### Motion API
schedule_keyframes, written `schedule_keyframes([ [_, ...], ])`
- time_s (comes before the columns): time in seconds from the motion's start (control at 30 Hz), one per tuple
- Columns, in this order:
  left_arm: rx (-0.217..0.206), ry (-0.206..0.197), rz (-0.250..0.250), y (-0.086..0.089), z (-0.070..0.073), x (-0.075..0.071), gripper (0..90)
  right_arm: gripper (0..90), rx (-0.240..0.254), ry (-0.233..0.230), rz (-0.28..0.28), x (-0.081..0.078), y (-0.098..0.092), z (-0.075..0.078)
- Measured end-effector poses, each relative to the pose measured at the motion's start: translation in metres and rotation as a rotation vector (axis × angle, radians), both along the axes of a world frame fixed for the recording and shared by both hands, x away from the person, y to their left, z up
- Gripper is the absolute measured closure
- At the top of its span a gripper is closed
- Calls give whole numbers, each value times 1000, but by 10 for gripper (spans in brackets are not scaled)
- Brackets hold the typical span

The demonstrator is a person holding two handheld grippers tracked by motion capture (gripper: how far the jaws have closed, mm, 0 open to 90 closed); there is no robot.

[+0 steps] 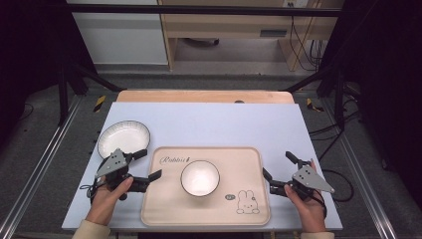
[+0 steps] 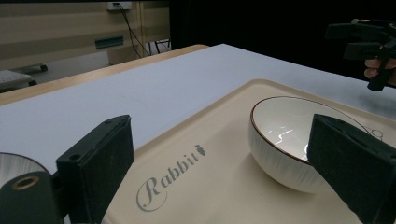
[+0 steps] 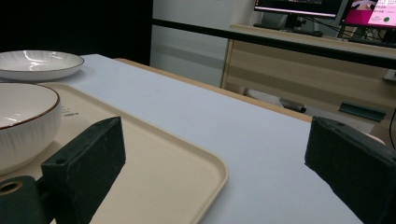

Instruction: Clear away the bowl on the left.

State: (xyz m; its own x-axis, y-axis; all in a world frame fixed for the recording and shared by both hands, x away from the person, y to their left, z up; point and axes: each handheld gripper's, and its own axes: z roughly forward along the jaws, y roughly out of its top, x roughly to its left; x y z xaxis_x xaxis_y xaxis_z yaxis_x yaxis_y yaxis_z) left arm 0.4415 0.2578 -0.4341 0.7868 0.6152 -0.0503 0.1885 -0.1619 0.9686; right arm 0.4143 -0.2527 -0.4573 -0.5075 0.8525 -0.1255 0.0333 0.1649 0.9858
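Observation:
A beige tray [image 1: 249,169] printed with "Rabbit" and a rabbit drawing lies at the table's front middle. On it stands a white bowl [image 1: 199,178] with a dark rim. A white plate [image 1: 123,138] rests on the table, left of the tray. My left gripper [image 1: 148,164] is open at the tray's left edge, between plate and tray, holding nothing. My right gripper [image 1: 277,165] is open just off the tray's right edge, also holding nothing. In the left gripper view the bowl [image 2: 285,135] sits ahead of the wide-apart jaws. In the right gripper view the bowl [image 3: 23,121] and plate [image 3: 39,63] lie to the left.
A pale blue mat [image 1: 209,124] covers the wooden table, bare behind the tray. Black frame posts [image 1: 62,94] stand at both sides, and a desk [image 1: 224,30] with cables stands behind. The mat's front edge runs just below the tray.

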Motion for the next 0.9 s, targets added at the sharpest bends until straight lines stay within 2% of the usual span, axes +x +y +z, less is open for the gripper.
schedule_keyframes([
  [0.5,-31,-5,63,27,-7,0,74,53,3,2,-1,0,0,0],
  [0.9,-32,-9,89,43,-12,1,74,53,4,3,1,-1,0,0],
])
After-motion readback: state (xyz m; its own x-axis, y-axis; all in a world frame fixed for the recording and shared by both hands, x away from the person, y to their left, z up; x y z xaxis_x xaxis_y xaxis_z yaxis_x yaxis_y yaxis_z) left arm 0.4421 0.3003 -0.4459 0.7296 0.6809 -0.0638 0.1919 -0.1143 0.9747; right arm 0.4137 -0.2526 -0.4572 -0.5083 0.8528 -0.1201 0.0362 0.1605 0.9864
